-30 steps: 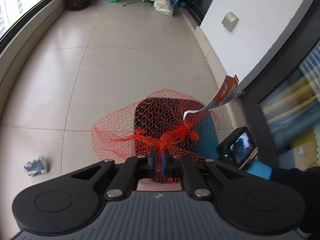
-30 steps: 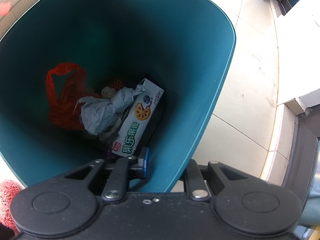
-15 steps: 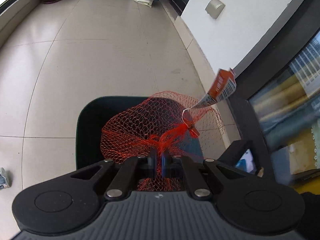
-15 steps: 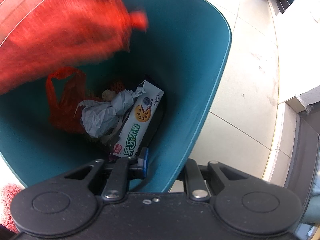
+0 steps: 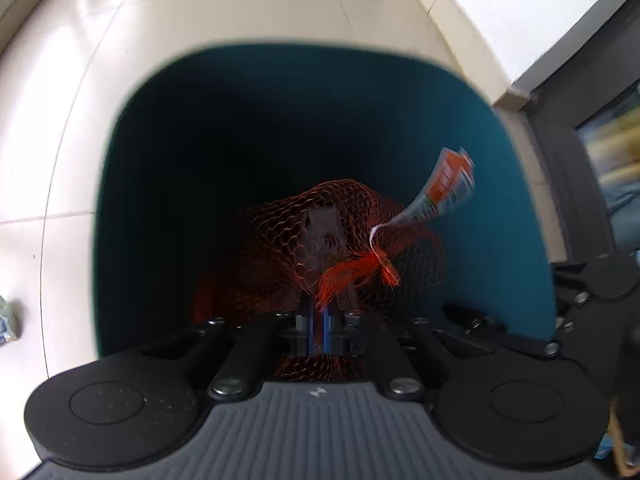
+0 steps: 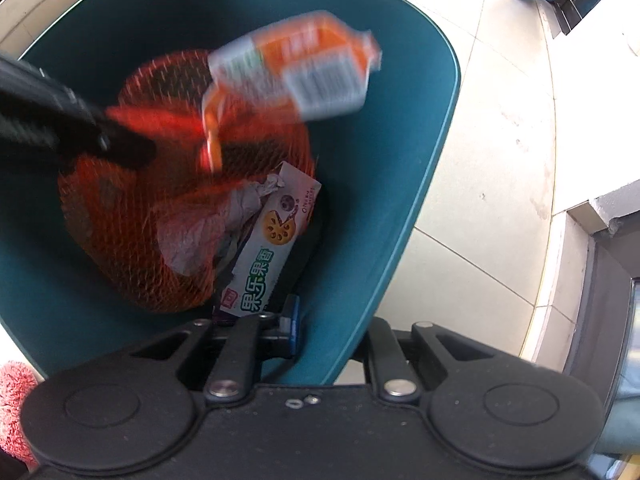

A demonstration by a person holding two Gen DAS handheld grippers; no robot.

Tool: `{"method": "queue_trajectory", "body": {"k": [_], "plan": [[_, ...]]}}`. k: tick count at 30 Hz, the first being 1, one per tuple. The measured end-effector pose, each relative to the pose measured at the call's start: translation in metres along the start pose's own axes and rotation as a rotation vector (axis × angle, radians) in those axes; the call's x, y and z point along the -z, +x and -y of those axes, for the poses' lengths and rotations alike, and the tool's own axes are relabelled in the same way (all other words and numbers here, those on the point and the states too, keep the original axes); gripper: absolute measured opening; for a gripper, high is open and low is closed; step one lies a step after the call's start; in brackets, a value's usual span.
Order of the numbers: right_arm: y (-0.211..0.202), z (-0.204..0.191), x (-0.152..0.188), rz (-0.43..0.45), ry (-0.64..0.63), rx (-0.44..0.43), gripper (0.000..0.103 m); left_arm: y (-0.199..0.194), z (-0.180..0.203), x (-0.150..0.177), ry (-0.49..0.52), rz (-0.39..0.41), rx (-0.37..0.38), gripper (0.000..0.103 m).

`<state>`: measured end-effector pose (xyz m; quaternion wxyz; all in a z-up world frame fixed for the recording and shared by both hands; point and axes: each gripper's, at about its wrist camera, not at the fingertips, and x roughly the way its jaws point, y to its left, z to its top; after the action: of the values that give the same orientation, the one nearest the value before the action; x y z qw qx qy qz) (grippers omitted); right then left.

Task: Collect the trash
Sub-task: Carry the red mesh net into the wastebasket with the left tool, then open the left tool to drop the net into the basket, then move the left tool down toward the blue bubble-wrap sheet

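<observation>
Now net bag (image 5: 340,240) between left fingers (image 5: 306,326).

The bin (image 6: 404,184) stands on the floor (image 6: 500,128), near a wall (image 5: 520,4). The left gripper (image 5: 319,322) hangs over the bin's opening, and the net bag (image 5: 340,240) is pinched between its fingers and reaches down inside the bin. The bag's label (image 6: 296,68) sticks up above the net. Under the net, in the bottom of the bin, a box (image 6: 272,248) lies beside crumpled paper (image 6: 192,236). The right gripper (image 6: 320,328) clamps the bin's near rim, one finger inside and one outside. A small wrapper (image 5: 8,320) lies on the floor left of the bin.
</observation>
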<state>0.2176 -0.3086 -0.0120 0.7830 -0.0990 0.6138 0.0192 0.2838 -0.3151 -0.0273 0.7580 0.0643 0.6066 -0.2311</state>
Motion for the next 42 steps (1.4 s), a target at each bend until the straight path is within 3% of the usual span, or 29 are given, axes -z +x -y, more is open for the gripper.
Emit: {"method": "queue_trajectory", "body": {"k": [6, 9, 15, 17, 23, 33, 36, 39, 42], "plan": [[-0.001, -0.003, 0.000, 0.000, 0.004, 0.001, 0.012, 0.020, 0.011, -0.004, 0.022, -0.035, -0.008, 0.004], [-0.002, -0.005, -0.001, 0.002, 0.007, -0.001, 0.012, 0.020, 0.013, -0.006, 0.025, -0.022, -0.016, 0.010], [-0.002, 0.004, -0.001, 0.002, 0.009, -0.004, 0.013, 0.002, 0.012, 0.003, 0.030, 0.026, 0.009, 0.040], [-0.003, 0.004, -0.001, 0.002, 0.007, -0.003, 0.013, -0.012, 0.010, 0.004, 0.035, 0.047, 0.019, 0.057], [-0.002, 0.002, -0.003, -0.004, -0.003, 0.000, 0.013, -0.060, 0.007, 0.014, 0.076, 0.112, 0.019, 0.060], [0.002, 0.001, -0.004, -0.012, -0.016, -0.005, 0.013, -0.150, -0.045, 0.040, -0.006, 0.247, 0.008, 0.064], [0.003, 0.003, -0.004, -0.013, -0.016, -0.009, 0.013, -0.156, -0.064, 0.051, -0.023, 0.260, -0.041, 0.064], [0.004, 0.003, -0.004, -0.014, -0.017, -0.011, 0.013, -0.151, -0.086, 0.064, -0.054, 0.261, -0.069, 0.075], [0.004, 0.003, -0.004, -0.016, -0.018, -0.010, 0.013, -0.140, -0.106, 0.077, -0.089, 0.241, -0.080, 0.077]]}}
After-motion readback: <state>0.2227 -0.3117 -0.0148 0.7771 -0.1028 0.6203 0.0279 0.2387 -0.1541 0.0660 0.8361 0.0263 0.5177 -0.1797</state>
